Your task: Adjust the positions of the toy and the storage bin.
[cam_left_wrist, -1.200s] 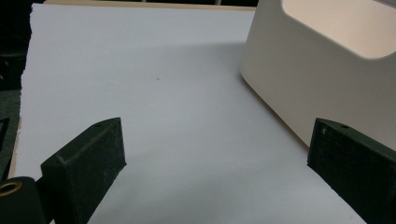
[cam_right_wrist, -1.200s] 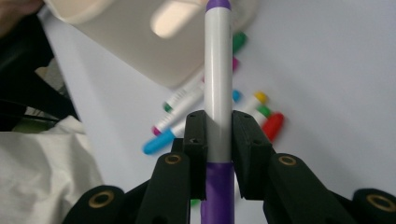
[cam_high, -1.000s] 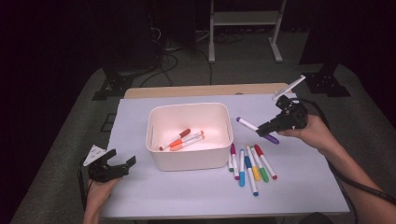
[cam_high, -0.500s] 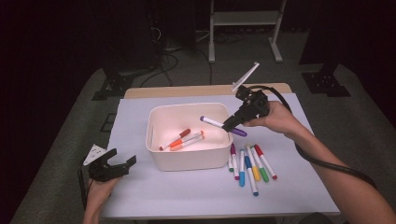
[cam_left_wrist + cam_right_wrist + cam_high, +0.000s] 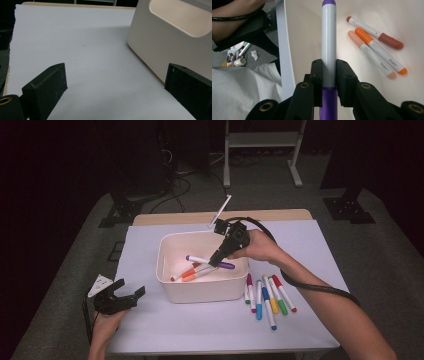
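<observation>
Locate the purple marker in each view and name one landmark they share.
High view: purple marker at centre, held over the bin by the right tool.
Left gripper view: not in it.
Right gripper view: upright at centre, clamped between the jaws.
Shared landmark: the bin, also and.

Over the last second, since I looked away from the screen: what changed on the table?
The right gripper, shut on the purple marker, carried it leftward from beside the white bin to above its inside. The left gripper, the bin's three markers and the loose markers stayed put.

High view overhead; gripper views close on bin (image 5: pixel 200 290)
</observation>
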Motion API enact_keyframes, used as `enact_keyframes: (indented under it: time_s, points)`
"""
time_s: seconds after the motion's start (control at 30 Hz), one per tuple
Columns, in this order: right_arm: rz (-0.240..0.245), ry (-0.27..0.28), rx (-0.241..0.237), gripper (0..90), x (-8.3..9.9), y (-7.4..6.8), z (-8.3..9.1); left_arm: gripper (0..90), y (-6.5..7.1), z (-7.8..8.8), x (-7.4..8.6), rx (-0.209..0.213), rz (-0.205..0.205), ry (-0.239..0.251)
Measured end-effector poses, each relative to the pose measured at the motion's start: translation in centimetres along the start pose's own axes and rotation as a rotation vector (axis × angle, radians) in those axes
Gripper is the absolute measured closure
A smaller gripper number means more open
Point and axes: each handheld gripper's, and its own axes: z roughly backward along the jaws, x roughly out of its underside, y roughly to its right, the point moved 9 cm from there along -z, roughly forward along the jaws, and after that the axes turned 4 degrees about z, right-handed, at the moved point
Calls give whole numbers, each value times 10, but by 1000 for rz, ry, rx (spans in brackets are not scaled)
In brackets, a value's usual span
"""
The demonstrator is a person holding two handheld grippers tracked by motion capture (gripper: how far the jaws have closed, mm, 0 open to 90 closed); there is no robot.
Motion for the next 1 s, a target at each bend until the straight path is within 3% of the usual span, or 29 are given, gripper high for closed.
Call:
enact_keyframes:
  time_s: [0.3, 0.7, 0.77, 1.0]
  points:
    - [8, -79, -17, 755, -4, 7, -36, 29, -1, 0, 0, 0, -4, -1]
    - [20, -146, -14, 731, -3, 9, -63, 31, -1, 1, -1, 0, -3, 2]
    - [13, -141, -1, 671, -4, 10, -63, 31, -1, 1, -1, 0, -2, 3]
    - [16, -86, 36, 658, -5, 7, -37, 31, -1, 1, -1, 1, -3, 2]
